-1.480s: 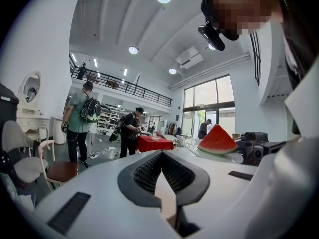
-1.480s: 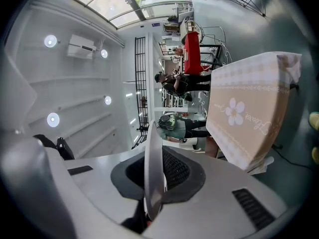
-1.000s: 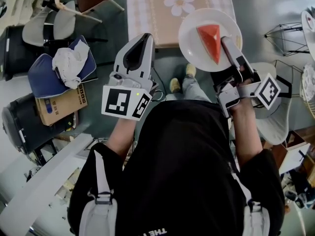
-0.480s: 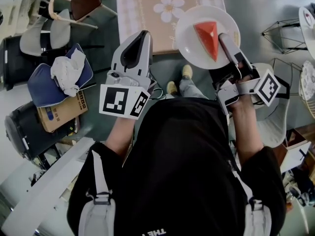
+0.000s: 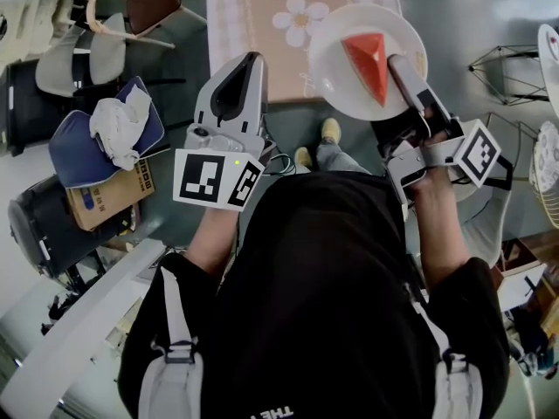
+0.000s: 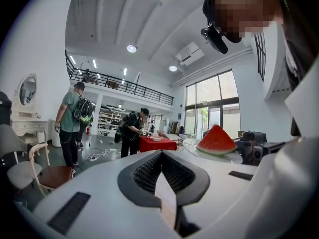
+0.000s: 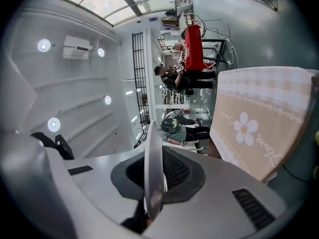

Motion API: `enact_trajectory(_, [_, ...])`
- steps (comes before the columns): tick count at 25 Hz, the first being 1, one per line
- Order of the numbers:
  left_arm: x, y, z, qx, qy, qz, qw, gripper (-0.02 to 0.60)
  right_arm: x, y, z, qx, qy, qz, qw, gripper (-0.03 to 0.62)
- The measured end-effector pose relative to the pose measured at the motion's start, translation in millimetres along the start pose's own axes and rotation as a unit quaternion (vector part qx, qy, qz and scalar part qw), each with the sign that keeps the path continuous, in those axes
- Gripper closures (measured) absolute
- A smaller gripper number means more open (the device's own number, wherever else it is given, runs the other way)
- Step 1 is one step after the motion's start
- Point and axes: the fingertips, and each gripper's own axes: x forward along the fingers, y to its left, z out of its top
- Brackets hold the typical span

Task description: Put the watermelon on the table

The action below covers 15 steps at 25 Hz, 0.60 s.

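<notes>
The watermelon slice (image 5: 369, 58) lies on a white plate (image 5: 336, 81) that overlaps the near edge of the desk (image 5: 262, 16) in the head view. Only the right gripper view shows the right gripper (image 7: 152, 156) with its fingers clamped on the plate's rim, seen edge-on. The left gripper (image 6: 162, 158) has its fingers together on nothing, and the cursive line beside the flower print (image 5: 301, 17) on the desk's cloth and the print on the cardboard box (image 5: 109, 195) are too small to read.
</notes>
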Motion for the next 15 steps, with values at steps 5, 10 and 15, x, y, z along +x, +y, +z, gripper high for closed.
enact_trajectory(5, [10.6,4.8,0.6,0.001,0.003,0.015,0.9999,0.572,11.0,-5.2,10.0,0.008,0.013,0.002,1.0,0.568])
enact_trajectory(10, [19.8,3.2,3.9,0.003,0.0,0.028,0.9996,0.572,21.7,-6.8,18.2,0.01,0.028,0.007,1.0,0.568])
enact_trajectory(15, [26.4,0.9,7.6,0.007,-0.004,0.039,0.9992,0.572,27.4,-9.3,24.1,0.01,0.043,0.009,0.999,0.568])
